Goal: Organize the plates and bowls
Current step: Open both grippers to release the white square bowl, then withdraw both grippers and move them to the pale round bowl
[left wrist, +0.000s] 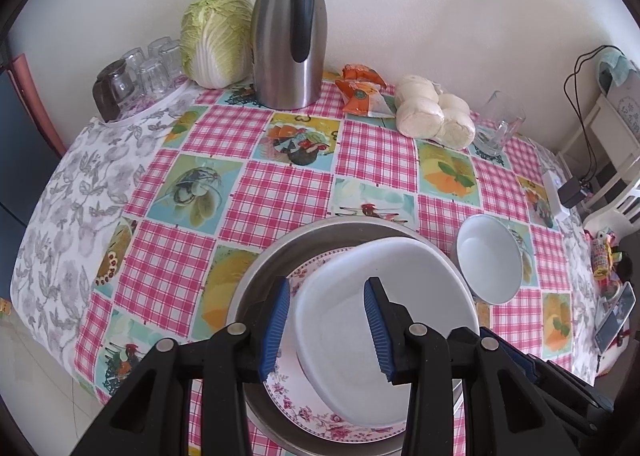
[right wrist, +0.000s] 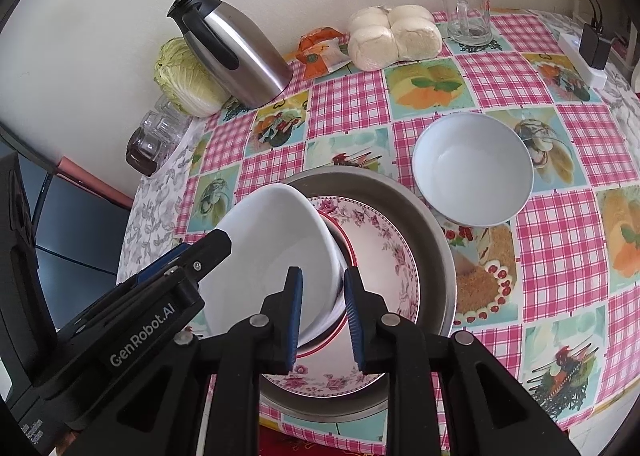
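A white bowl is tilted over a floral plate that lies in a steel pan. My right gripper is shut on the bowl's near rim. My left gripper is open, its jaws set astride the bowl's left rim without pressing it. A second white bowl stands upright on the checked cloth just right of the pan.
At the back stand a steel thermos jug, a cabbage, upturned glasses, orange packets, bagged buns and a glass mug. A power strip lies at the right edge.
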